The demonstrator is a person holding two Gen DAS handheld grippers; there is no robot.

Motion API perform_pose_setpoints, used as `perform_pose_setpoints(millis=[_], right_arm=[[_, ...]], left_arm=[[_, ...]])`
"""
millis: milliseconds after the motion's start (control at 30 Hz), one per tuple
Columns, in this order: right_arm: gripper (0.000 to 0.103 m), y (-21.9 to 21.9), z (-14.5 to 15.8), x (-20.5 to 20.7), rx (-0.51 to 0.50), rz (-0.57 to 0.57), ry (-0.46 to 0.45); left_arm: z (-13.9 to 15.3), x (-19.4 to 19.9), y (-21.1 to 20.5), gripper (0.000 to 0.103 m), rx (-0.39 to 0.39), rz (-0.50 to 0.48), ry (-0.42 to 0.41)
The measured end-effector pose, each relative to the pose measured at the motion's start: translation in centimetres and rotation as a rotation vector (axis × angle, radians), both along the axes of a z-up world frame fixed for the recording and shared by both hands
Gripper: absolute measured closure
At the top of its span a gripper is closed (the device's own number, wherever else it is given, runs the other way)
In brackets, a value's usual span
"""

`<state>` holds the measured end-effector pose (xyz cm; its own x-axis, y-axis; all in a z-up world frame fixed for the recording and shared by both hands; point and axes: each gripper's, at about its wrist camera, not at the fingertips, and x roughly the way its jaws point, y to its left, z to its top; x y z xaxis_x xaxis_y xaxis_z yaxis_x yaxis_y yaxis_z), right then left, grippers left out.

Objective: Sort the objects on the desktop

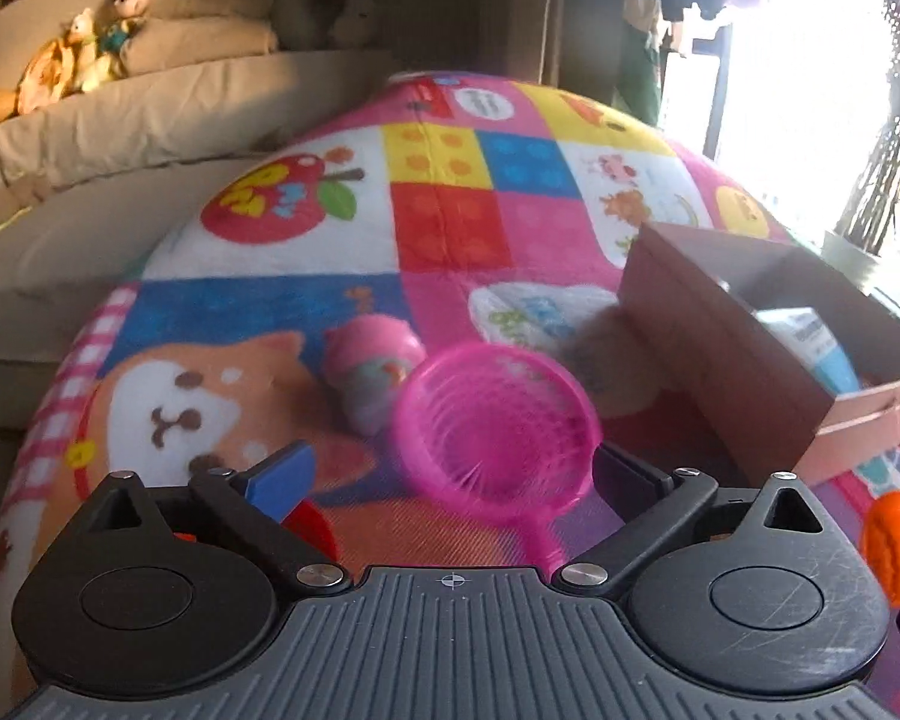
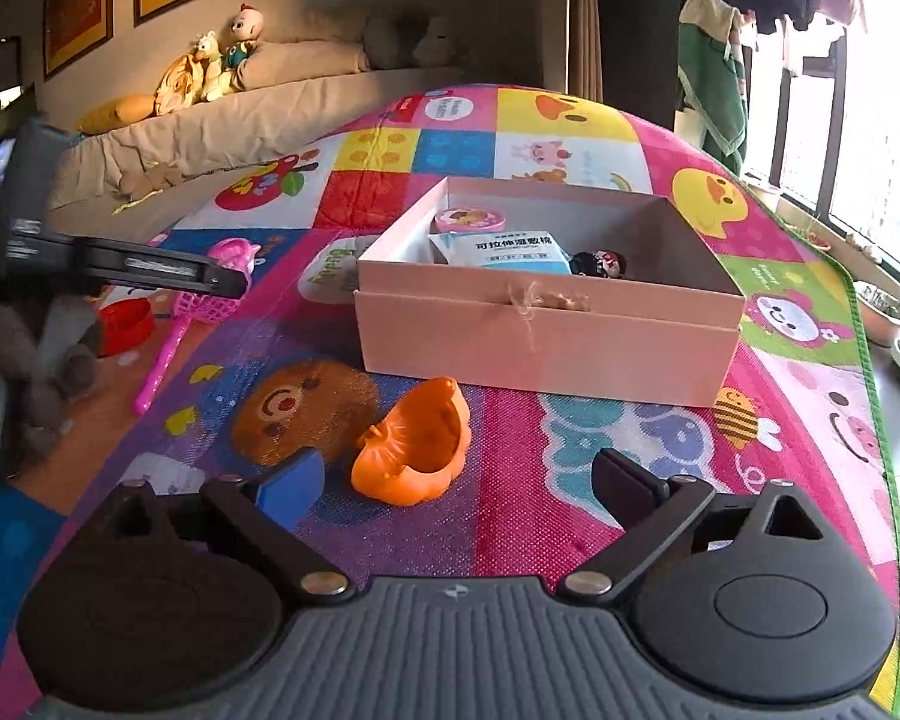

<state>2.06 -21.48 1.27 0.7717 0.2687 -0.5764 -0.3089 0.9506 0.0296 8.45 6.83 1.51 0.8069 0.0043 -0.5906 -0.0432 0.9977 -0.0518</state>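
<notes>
While both grippers gape wide, the left gripper [image 1: 453, 471] frames a pink sieve [image 1: 498, 420] without pinching it. Ahead of the empty right gripper [image 2: 459, 489] sits an orange mould [image 2: 417, 450].

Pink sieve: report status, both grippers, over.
Left gripper open, pink sieve loose between the jaws. Right gripper open, empty, orange toy just ahead. Pink box unobstructed.

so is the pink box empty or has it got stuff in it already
Not empty. The open-topped pink box already holds a round pink tin, a white and blue packet and a small dark figure.
</notes>
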Motion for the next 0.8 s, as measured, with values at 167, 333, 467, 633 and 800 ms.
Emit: perform_pose_setpoints(millis=[167,333,467,633,800], right_arm=[[0.007,0.8,-0.5,0.5,-0.010,0.004,0.013],[0.006,1.1,-0.5,0.3,-0.047,0.009,0.002],[0.006,0.9,-0.4,0.6,-0.051,-0.005,0.004],[0.015,1.2,-0.5,1.2,-0.075,0.006,0.012],[0.033,2.5,-0.6,2.3,-0.123,0.066,0.031]], left_arm=[[-0.5,0.6,-1.3,0.001,0.030,-0.042,0.012],[-0.8,2.1,-3.2,0.001,0.115,-0.043,0.029],[-1.1,3.2,-2.2,0.015,0.058,0.004,0.072],[-1.0,2.7,-1.6,0.019,0.013,-0.006,0.097],[-0.1,0.3,-2.8,0.019,0.014,-0.071,0.116]])
